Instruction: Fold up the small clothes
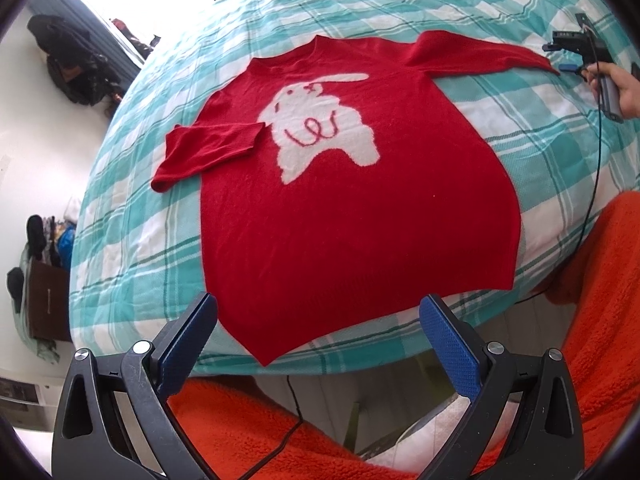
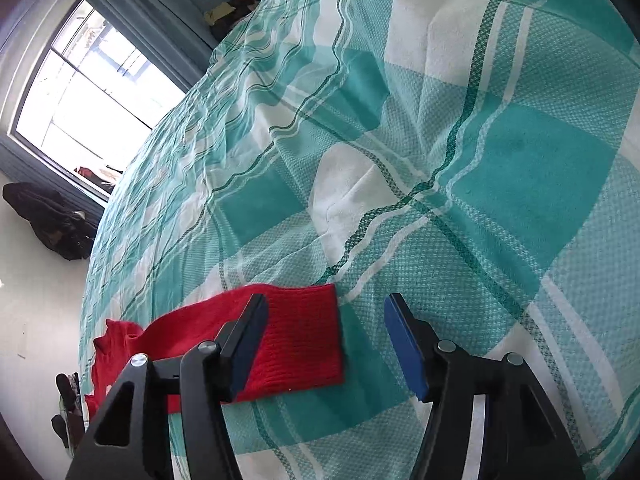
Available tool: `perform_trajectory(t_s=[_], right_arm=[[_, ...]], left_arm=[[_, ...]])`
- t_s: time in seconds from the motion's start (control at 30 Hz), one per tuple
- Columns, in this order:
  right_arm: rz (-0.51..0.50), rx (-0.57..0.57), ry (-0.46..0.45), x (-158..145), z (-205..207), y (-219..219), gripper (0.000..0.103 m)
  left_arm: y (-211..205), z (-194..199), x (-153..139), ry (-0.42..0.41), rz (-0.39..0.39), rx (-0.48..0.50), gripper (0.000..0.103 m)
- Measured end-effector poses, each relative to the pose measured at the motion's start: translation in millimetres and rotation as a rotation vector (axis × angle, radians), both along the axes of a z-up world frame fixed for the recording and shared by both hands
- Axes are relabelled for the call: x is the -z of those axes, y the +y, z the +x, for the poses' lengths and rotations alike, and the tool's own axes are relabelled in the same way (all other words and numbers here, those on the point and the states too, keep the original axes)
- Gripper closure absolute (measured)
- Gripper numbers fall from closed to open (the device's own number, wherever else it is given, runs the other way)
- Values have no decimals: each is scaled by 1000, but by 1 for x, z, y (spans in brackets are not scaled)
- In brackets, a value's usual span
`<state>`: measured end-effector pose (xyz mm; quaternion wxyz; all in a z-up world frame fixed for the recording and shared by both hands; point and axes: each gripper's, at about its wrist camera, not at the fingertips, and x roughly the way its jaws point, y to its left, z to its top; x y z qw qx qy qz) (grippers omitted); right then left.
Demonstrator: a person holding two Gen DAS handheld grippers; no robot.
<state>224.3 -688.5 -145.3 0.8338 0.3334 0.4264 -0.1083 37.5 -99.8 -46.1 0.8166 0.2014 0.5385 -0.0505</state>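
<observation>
A red sweater (image 1: 352, 208) with a white rabbit on its front lies flat on the bed. One sleeve (image 1: 208, 148) is bent in across the chest. The other sleeve (image 1: 480, 52) stretches out to the far right. My left gripper (image 1: 320, 304) hovers open over the hem with nothing between its pads. My right gripper (image 2: 326, 304) is open at the end of the stretched sleeve. The ribbed cuff (image 2: 300, 340) lies flat on the cover under its left finger, and the pads do not press on it. In the left wrist view the right gripper (image 1: 568, 58) shows small, in a hand (image 1: 628, 88).
The bed carries a teal and white plaid cover (image 1: 132, 240). Orange fleece (image 1: 608, 320) lies along the near edge and right side. A black cable (image 1: 596, 160) runs over the bed's right side. A window (image 2: 80, 92) and dark bags (image 2: 52, 220) stand beyond the bed.
</observation>
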Motion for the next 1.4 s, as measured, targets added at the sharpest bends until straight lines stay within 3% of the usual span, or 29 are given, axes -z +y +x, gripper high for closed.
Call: perform_trajectory(t_s=[0.1,0.13,0.17,0.2,0.3,0.37,0.53,0.6,0.63,0.67,0.73,0.83,0.93,1.03,1.07,1.1,1.13,1.23,1.4], right_arm=[[2,-17,46,18,24,2,47],[-3,-40,53,21,32,5,61],[-4,-75,68,25,40,9,91],[-16,-117,97,27,48,14,97],[-221,-88,137,12,49,17,98],[-236,-10,157,13,40,5,98],[-289,-18,194,17,43,15,96],[-234,-10,157,14,41,14,85],[-217,4,138,9,38,13,66],[-202,18,102,2,31,12,57],[-170,49,51,-11,10,13,57],[-7,57,13,-10,-25,17,62],[179,71,19,17,-38,26,63],[324,165,-77,44,-39,20,63],[375,197,-112,52,-38,16,64],[415,226,-144,58,-36,13,73],[409,236,-146,60,-35,11,98],[163,230,-63,37,-42,21,100],[-5,235,49,33,-64,32,100]], left_arm=[[2,1,1,0,7,-19,2],[3,3,2,7,8,-27,2],[5,5,3,13,9,-36,2],[7,6,4,16,10,-45,2],[13,10,5,17,6,-68,2],[14,12,8,26,-1,-73,2],[7,12,11,37,5,-45,2],[6,10,9,27,7,-37,2],[6,9,9,24,7,-37,2],[7,10,8,23,5,-41,2],[10,11,9,29,-7,-53,2],[13,14,13,48,-25,-64,2],[9,15,16,66,-42,-57,2],[2,11,13,48,-27,-33,2],[0,9,12,42,-21,-28,2],[0,7,10,36,-17,-25,2],[0,6,8,29,-15,-25,2],[6,4,4,1,-5,-43,2],[13,16,16,66,-49,-71,2]])
